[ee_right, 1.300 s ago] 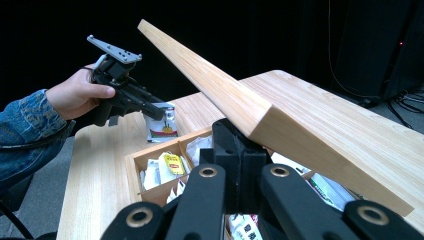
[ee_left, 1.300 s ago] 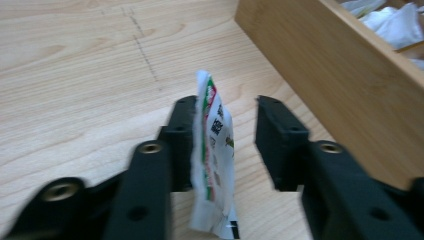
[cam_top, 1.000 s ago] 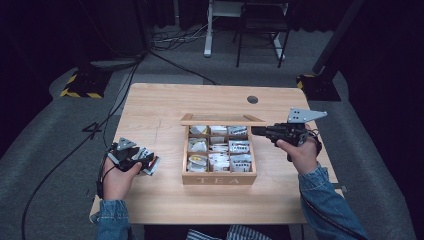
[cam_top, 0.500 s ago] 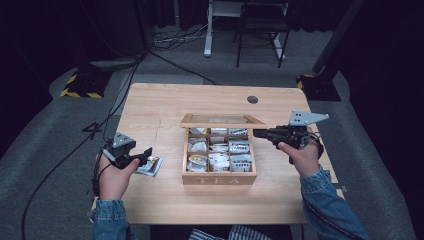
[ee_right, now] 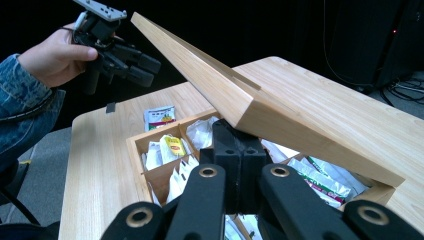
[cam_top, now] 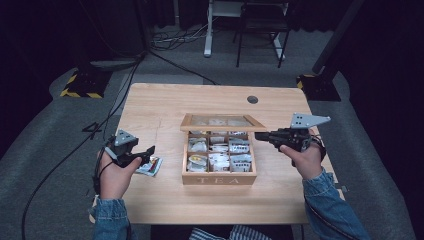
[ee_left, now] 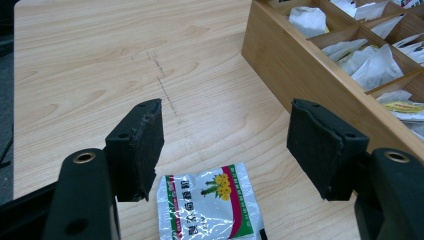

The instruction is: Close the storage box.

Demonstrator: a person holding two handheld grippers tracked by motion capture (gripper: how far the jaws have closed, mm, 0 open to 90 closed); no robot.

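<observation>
Dark floor and cables around a pale wooden table (cam_top: 165,105). High view: left gripper (cam_top: 146,153) over a tea sachet (cam_top: 150,166), at nine o'clock from the tea box (cam_top: 219,178).

Left gripper view: jaws just opening, spread wide, nothing between; sachet (ee_left: 207,205) flat at six o'clock. Probably light, limp, slippery foil; best pinched by an edge.

Right gripper view: right gripper (ee_right: 239,172) closed, empty, propping the lid (ee_right: 260,107).

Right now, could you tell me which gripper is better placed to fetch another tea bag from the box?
Left gripper: open, free above the tea packet. The right gripper, shut, props the lid.
</observation>
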